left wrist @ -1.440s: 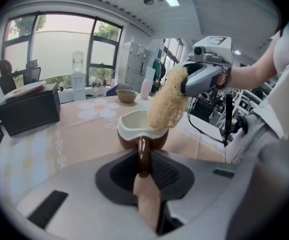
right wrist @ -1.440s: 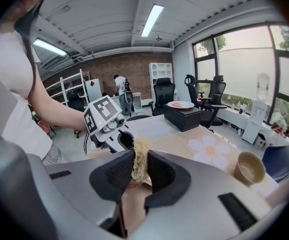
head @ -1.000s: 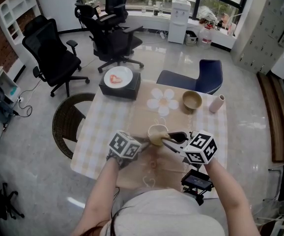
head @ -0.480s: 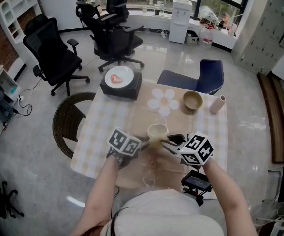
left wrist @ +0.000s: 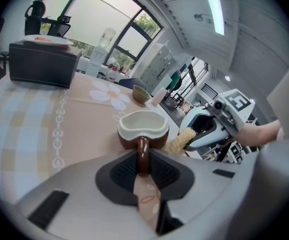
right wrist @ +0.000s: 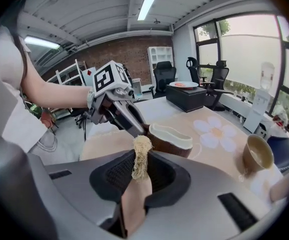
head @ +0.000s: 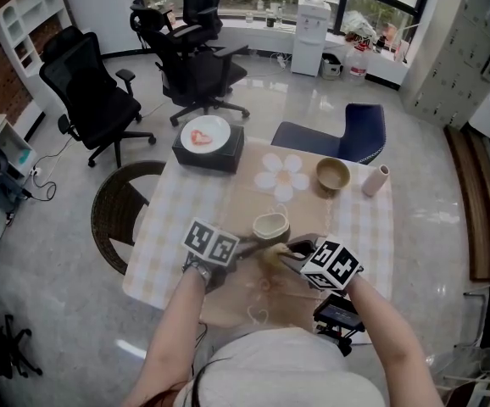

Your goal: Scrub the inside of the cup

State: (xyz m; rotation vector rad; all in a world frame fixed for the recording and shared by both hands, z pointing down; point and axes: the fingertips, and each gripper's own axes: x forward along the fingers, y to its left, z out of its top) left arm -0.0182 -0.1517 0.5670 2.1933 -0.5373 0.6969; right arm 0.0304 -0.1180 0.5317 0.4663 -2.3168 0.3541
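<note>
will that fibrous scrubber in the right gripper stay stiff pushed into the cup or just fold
Likely flexes rather than flops: the scrubber stands up unsupported past the right gripper, yet looks like loose coarse fibres. Probably very light. Its rough surface should drag, not slide, on the cup.

At the near middle of the table (head: 177,227) is the cup (head: 270,225), the left gripper (head: 247,247) on its handle at near left, the right gripper (head: 284,253) with the scrubber (head: 271,256) just beside it at near right; far left, a plate (head: 203,132) on a box (head: 208,154); far right, a bowl (head: 331,174), a bottle (head: 374,179) to its right.
</note>
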